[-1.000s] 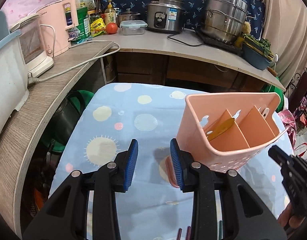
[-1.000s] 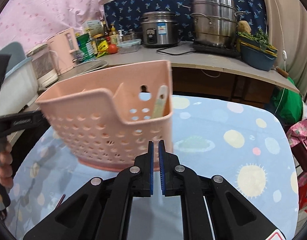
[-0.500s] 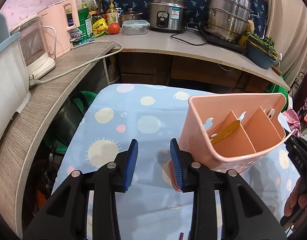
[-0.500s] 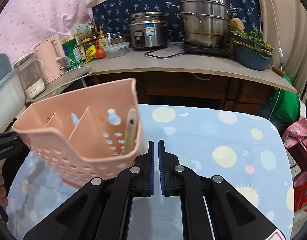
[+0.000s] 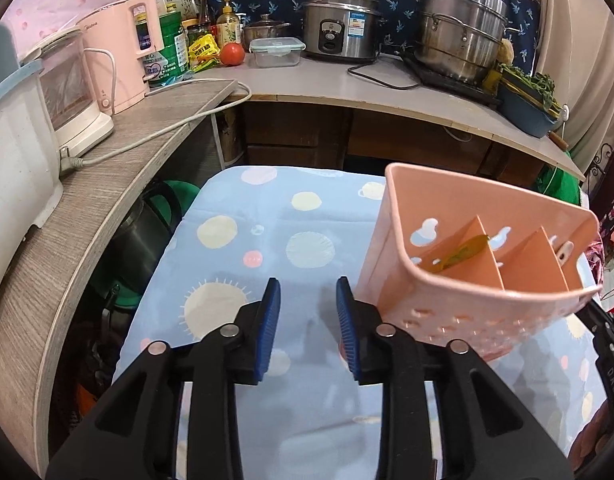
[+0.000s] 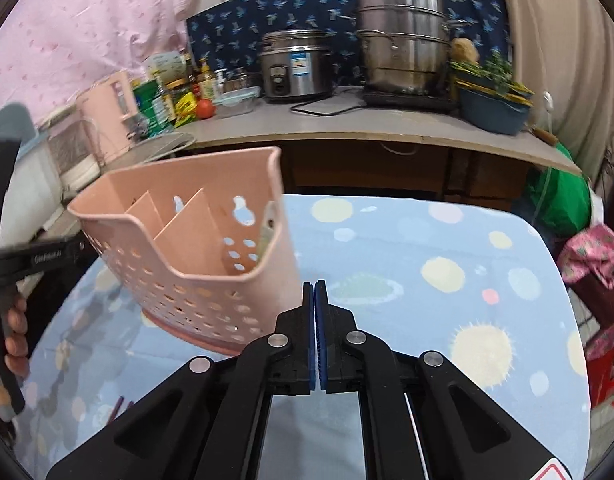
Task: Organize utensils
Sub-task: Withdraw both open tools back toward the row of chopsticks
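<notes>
A worktop covered in a light blue cloth [image 5: 307, 240] with pale dots and suns fills the lower half of both views, with a curved kitchen counter [image 5: 347, 84] across the top carrying a steel steamer pot [image 5: 463, 40] at upper right and a rice cooker [image 5: 339, 26] near the top centre. On the cloth stands a pink perforated utensil caddy [image 5: 479, 280] with three compartments, at centre right in the left wrist view and centre left in the right wrist view; it looks tilted in both. A yellowish utensil [image 5: 463, 256] leans in one end compartment. The left gripper [image 5: 307, 316], at lower centre, has its jaws spread with only cloth between them, the caddy just beside its right-hand jaw. The right gripper [image 6: 314, 320], bottom centre of its view, has jaws pressed together, empty, near the caddy's lower right corner.
</notes>
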`<state>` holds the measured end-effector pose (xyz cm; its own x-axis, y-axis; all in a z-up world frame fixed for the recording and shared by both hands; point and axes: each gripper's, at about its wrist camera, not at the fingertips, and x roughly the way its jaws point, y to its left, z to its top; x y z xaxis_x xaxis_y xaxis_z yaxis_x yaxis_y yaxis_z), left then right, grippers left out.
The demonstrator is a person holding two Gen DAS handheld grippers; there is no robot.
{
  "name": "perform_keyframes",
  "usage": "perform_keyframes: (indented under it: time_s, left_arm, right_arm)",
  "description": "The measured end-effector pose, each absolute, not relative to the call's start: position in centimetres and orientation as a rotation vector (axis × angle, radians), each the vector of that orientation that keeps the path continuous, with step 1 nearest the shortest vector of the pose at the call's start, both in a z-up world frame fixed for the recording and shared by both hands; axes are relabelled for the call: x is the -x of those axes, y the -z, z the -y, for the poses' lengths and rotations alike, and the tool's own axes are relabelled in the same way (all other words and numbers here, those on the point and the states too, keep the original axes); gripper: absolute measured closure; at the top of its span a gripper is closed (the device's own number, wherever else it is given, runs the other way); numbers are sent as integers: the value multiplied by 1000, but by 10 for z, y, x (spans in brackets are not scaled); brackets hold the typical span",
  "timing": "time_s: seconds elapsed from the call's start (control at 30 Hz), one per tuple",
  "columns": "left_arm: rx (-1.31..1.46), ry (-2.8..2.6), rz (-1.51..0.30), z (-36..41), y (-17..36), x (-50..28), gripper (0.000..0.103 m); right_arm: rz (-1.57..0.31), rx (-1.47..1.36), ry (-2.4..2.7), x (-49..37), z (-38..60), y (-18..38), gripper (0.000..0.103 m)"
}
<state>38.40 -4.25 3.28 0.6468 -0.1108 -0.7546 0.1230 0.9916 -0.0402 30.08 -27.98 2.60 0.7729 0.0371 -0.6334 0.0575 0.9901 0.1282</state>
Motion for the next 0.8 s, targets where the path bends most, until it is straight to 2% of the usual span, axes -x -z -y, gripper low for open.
perform_keyframes:
  time_s: [0.1,0.17,0.3,0.37,0.6,0.8]
  left_arm:
    - [-24,120,-834,34,-38,-363,63]
    - [-18,121,-827,25,-41,-344,53]
    - [-5,123,-839,8,-40,-298,53]
    - [3,133,-848,3,-37,-275,49]
    - [-22,136,-903,-11,-10,-195,47]
    - [-29,149,-943,-17,12,-143,47]
  right_arm:
    - [-699,-196,31,-265,282,-36,96]
    - [-720,-218,27,-238,277,-37,96]
    - [-783,-276,-2,-183,260,-25,83]
    - [-808,-300,-24,-158,247,-17,80]
    - [-878,-269,-28,-76,192,16,79]
    - [-916,-276,-38,-40,168,31,79]
